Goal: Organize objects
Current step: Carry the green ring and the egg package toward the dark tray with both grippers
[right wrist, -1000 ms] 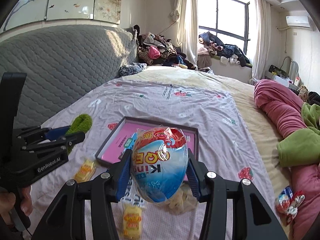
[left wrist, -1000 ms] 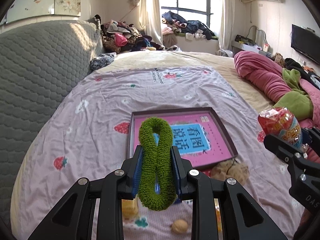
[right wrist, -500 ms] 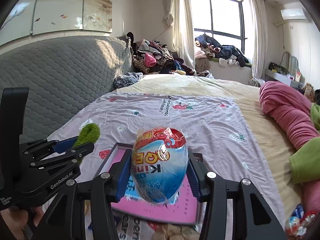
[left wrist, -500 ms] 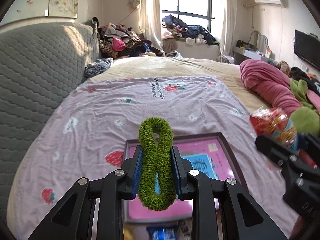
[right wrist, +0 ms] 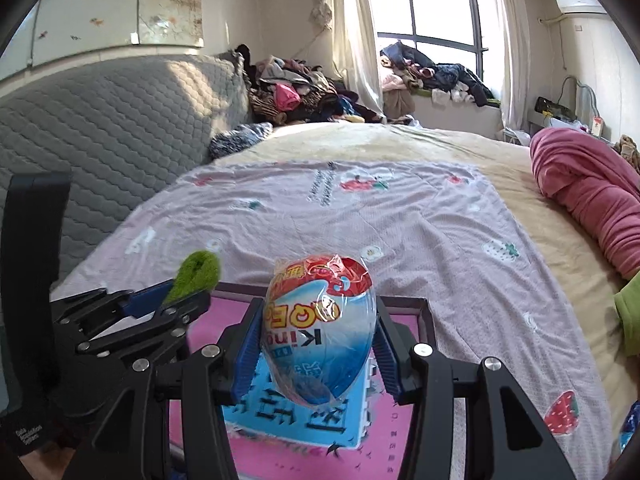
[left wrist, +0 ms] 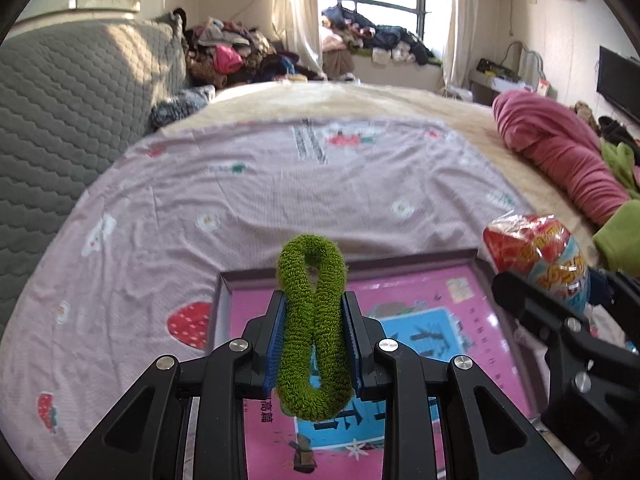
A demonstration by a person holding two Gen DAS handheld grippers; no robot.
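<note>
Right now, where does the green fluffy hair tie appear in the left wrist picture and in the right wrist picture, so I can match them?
Left wrist view: the green hair tie stands at the centre bottom, pinched between the left tongs.
Right wrist view: only its top shows at the left, sticking out of the left tongs.
Shared landmark: the pink tray lying on the bed below both tongs.

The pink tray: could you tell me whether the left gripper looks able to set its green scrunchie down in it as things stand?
Probably yes. The left gripper, shut on the green scrunchie, hangs over the pink tray, and nothing lies between them. The right gripper holds its egg-shaped snack off to the side.
</note>
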